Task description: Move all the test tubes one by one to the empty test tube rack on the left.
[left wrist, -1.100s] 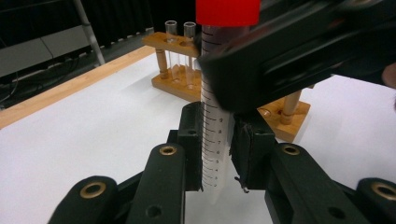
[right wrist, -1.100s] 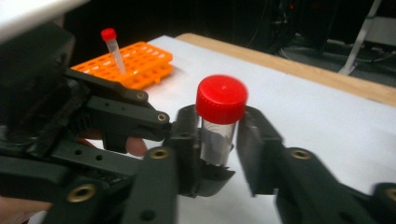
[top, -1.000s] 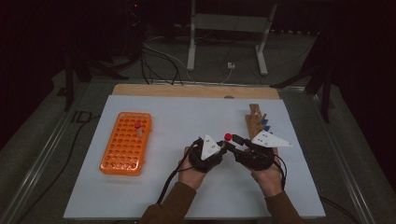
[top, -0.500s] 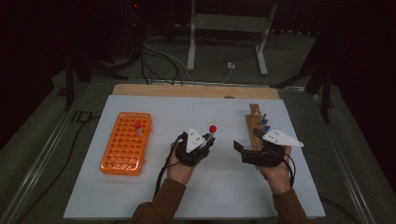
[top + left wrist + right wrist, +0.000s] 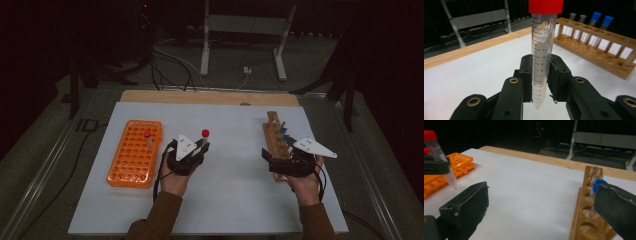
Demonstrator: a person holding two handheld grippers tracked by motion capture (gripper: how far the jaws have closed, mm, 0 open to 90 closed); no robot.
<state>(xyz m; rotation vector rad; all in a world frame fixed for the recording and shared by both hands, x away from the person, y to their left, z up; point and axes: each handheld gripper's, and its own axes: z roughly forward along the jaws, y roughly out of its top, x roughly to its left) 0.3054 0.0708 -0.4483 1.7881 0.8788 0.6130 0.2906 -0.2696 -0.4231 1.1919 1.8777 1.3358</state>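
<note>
Red-capped and clear, the graduated plastic centrifuge tube [image 5: 541, 55] stands upright between the jaws of our left gripper [image 5: 540, 75], which are closed tight on its lower half, leaving its pointed tip free below them. In the high view we hold that tube [image 5: 204, 140] above the white surface [image 5: 235, 170], just right of the orange plastic tube rack [image 5: 136, 152], where another red-capped tube [image 5: 148, 138] already sits in one of the far holes. Our left gripper [image 5: 192, 152] hangs close to the orange rack's right edge without touching it.

Our right gripper [image 5: 270, 159] is spread wide and holds nothing; in the right gripper view its two black jaws stand far apart, one low at the left and one at the right edge. It sits at the near end of the long wooden test-tube rack [image 5: 589, 215], which carries a blue-capped tube [image 5: 597, 185] and clear uncapped tubes [image 5: 594, 173] farther along. The two grippers are well apart across the surface.
</note>
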